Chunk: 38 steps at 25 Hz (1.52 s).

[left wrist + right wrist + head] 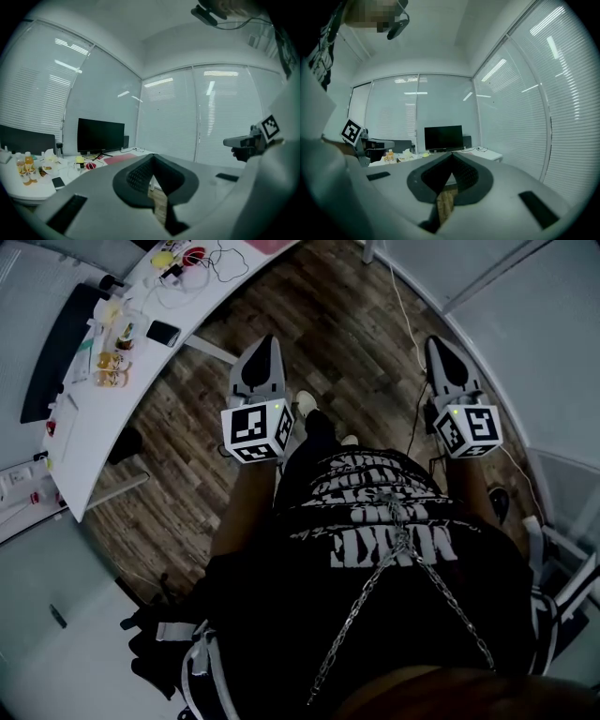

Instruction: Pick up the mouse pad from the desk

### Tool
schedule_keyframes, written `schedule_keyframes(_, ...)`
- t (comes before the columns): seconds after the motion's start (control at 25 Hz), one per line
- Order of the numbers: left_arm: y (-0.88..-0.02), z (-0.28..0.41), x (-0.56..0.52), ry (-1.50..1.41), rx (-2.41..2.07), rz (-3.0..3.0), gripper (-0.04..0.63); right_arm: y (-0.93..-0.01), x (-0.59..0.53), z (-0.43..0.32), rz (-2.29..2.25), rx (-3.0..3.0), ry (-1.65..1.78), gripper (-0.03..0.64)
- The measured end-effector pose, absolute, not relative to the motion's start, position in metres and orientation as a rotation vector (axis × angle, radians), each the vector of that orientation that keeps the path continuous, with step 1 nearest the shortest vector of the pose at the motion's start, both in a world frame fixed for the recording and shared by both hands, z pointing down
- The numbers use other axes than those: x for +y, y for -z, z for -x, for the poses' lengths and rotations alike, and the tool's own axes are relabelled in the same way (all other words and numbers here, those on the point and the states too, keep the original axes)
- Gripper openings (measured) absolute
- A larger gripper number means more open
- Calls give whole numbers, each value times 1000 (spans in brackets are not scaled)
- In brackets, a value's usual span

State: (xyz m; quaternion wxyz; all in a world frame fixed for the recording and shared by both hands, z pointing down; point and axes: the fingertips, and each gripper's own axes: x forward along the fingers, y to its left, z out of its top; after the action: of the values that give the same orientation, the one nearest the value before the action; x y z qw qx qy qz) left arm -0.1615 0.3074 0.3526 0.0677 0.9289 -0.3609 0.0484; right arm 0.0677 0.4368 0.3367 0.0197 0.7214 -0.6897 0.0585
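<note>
- At its tip, the left gripper (152, 158) has both jaws clenched together with nothing between them; only wooden floor (356, 334) shows below
- Level with it, the right gripper (451, 155) is likewise clamped tight and empty
- Both grippers are held out in front of the person's black printed top (394, 521), over the floor and well apart from the white desk (89, 451)
- On the desk's near stretch stand two small bottles (111, 369) holding orange liquid, side by side, with a dark phone (163, 332) lying flat just beside them
- Further along lie a red round thing (194, 256), whose contents cannot be made out, and loose cables (228, 261)
- The pink mouse pad (120, 159) lies flat at the desk's far end, past the cables and in front of the black monitor (101, 135)
- White blinds (168, 117) close the room behind the desk
</note>
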Motion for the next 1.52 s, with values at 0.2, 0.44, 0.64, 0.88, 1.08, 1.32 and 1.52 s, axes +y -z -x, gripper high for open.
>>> schedule_keyframes(0.2,-345,147,275,-68,-1010,-2794,6,-333,399,-73,-2247,-2140,-182,-2)
schedule_keyframes(0.44,-343,142,220,-125,-1045,-2807,6,-332,349,-79,-2238,-2149,-189,-2)
schedule_keyframes(0.64,-354,143,181,-158,-1067,-2786,5,-345,308,-80,-2210,-2160,-228,-2)
schedule_keyframes(0.88,-361,150,135,-171,-1097,-2761,5,-341,260,-74,-2180,-2171,-217,-2)
schedule_keyframes(1.08,-353,145,97,-143,-1058,-2780,5,-333,228,-74,-2183,-2144,-183,-2)
schedule_keyframes(1.32,-344,136,56,-109,-968,-2820,5,-320,198,-77,-2265,-2101,-207,-2)
schedule_keyframes(1.52,-344,130,33,-86,-938,-2819,6,-321,187,-72,-2262,-2072,-239,-2)
